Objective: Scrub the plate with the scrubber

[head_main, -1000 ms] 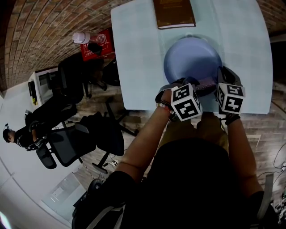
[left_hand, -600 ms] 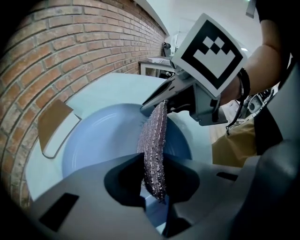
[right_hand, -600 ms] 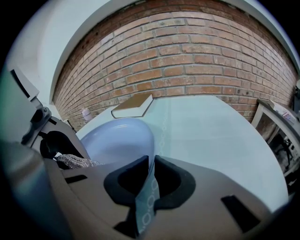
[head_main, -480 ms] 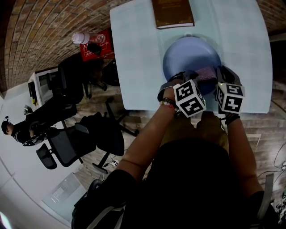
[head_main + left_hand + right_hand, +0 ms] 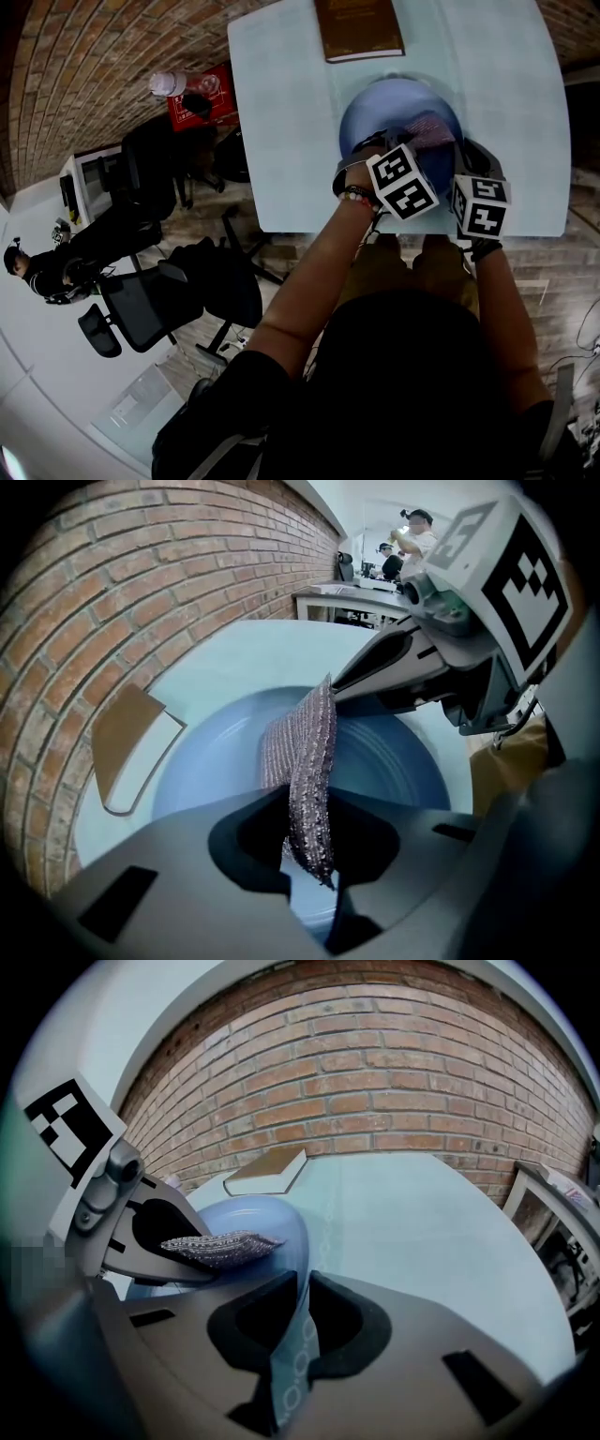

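The bare left forearm (image 5: 314, 272) and right forearm (image 5: 497, 309) reach forward side by side. The left gripper (image 5: 314, 878) angles in towards its partner, its fingers clamped on a grey-purple mesh scrubber (image 5: 305, 761). The right gripper (image 5: 305, 1288) points ahead, its fingers closed on what seems to be the rim of the round blue plate (image 5: 272, 1218).
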Available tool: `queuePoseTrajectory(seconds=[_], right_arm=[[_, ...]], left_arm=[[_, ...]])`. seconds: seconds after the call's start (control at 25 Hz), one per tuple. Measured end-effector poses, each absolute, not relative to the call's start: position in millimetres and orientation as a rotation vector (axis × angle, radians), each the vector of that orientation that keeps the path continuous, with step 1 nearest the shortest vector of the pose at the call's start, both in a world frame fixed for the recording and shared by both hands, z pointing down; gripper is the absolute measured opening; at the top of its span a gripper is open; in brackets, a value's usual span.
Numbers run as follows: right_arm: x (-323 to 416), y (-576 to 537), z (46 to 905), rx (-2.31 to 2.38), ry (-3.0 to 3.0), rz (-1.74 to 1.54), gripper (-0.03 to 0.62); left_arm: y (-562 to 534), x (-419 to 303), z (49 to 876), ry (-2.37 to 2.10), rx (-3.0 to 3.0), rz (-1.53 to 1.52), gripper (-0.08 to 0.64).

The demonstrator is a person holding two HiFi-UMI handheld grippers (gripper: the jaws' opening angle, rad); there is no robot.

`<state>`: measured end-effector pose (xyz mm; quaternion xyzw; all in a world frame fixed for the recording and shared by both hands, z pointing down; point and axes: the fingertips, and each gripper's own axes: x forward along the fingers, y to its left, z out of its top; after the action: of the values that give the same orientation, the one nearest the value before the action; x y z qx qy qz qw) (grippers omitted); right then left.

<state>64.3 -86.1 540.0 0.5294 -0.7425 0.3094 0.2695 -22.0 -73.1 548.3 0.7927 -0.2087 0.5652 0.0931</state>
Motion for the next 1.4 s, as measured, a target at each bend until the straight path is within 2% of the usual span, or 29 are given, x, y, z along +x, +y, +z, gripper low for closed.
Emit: queuePoseTrajectory(seconds=[0.32,0.72,1.08,1.4], right_arm=[[64.2,-86.2,539.9,1.427,-1.998,0.834,0.064],[64.6,-85.2,539.2,1.432,-1.990,0.828,0.064],[65.0,-86.1,539.4,1.440,-1.987,0.829,0.064],[64.9,-85.9,540.6,1.442,-1.989,0.837,0.064]], left_arm=[[-95.2,-38.5,549.9,-0.680,2.317,1.681,0.078],[-104.9,-92.3,551.3,-0.812,2.223,1.706,0.078],[-68.0,-101.2,550.6,-0.717,2.195,1.785,0.077],[-21.0,-96.1,550.9,-0.456,2.197,1.790,0.078]])
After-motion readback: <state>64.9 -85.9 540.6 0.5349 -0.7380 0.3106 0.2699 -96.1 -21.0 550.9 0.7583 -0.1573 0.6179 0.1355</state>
